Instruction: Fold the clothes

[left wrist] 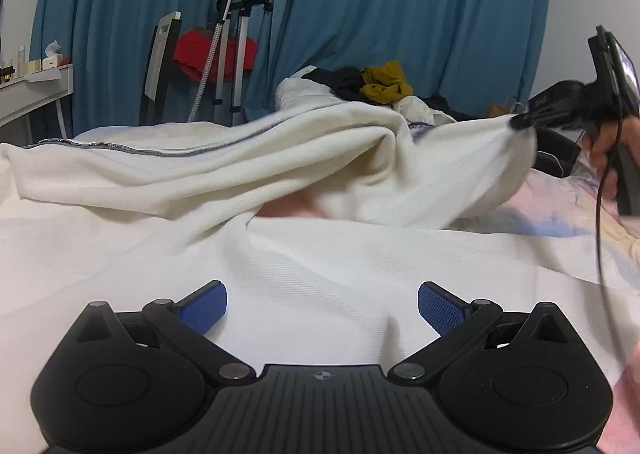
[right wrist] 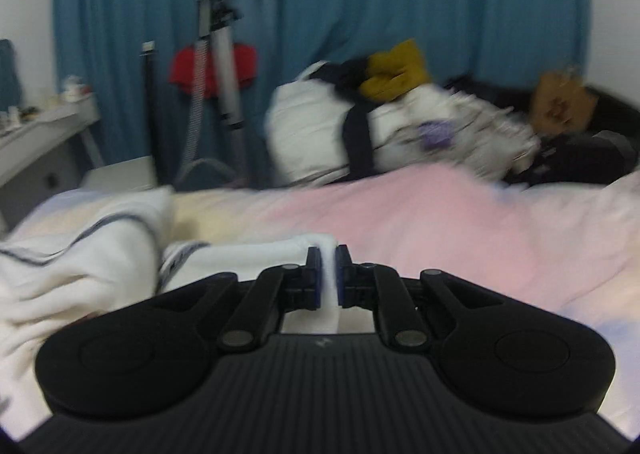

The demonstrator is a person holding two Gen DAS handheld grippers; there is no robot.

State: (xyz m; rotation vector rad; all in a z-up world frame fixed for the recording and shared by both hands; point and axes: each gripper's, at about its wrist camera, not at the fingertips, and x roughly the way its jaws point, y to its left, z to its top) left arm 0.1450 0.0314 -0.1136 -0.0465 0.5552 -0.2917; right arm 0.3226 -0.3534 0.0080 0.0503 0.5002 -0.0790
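Right now the right hand-held gripper [right wrist: 328,272] is pinched tight on a bunch of the white garment [left wrist: 280,173], cloth squeezed between its blue pads [right wrist: 318,274]; seen from the left wrist cam, that gripper holds the fabric's corner up off the bed near the bed's right edge, w/ a person's hand [left wrist: 604,149] on its handle and a black cable hanging below. Left hand-held gripper [left wrist: 322,308] is spread wide, blue pads apart, nothing between them, hovering over a flat stretch of the white garment at the bed's near edge; contact w/ the cloth can't be told. Garment drapes in folds across the bed's near and left parts, a dark stripe along one hem. Pink bed cover [right wrist: 440,221] shows bare beyond it. At the bed's far edge sits a clothes pile [right wrist: 380,121], incl. a mustard piece [left wrist: 386,83]. Blue curtain [left wrist: 400,5] hangs behind; right wrist view is blurred.
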